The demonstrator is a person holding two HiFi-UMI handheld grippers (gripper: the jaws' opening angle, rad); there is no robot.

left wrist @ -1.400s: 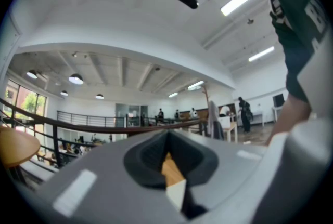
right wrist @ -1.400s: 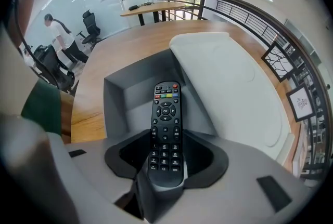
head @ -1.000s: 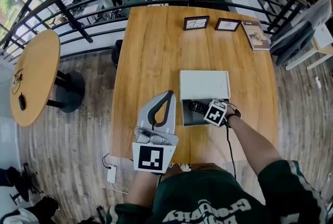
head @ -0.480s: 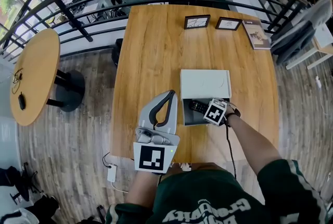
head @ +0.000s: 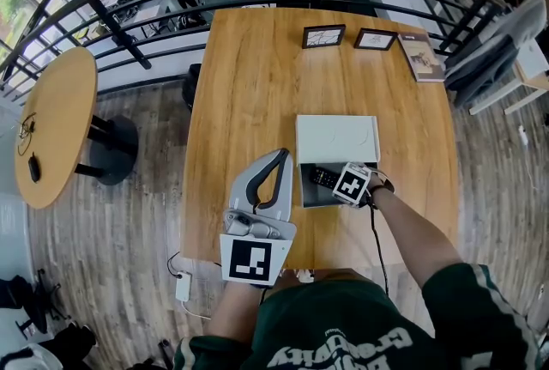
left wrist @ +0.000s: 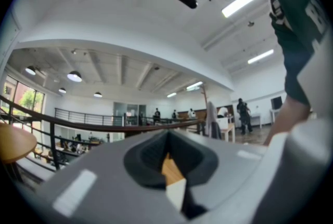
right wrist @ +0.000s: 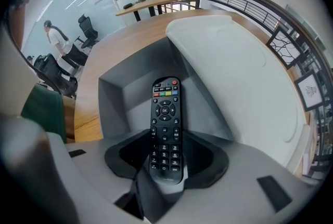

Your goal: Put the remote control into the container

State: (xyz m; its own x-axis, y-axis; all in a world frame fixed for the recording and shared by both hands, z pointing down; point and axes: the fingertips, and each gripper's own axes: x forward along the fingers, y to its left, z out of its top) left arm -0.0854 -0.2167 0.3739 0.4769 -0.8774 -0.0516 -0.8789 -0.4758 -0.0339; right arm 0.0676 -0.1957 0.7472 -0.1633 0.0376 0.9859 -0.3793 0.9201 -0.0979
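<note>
We're gripping the black remote control [right wrist: 165, 108] in the right gripper [right wrist: 166, 141]: the jaws are pressing on both sides of its lower end, with the button face toward the gripper camera and the coloured keys at the far tip. The gripper is pointing down into the open grey container [head: 310, 197], so the remote is hanging inside the container's walls. We can't tell whether its tip is touching the floor of the box. The container's white lid [head: 337, 139] is lying flipped open on the far side, against the box's far edge. The box is sitting on the right half of the wooden table [head: 249, 85], toward the near edge. We're holding the left gripper [head: 280, 156] level just left of the container and apart from it, jaws pressed together at the tips with nothing between them. At the table's far edge a framed picture [head: 323, 37] is standing beside a smaller frame [head: 376, 39], and a book [head: 421, 57] is lying to their right.
</note>
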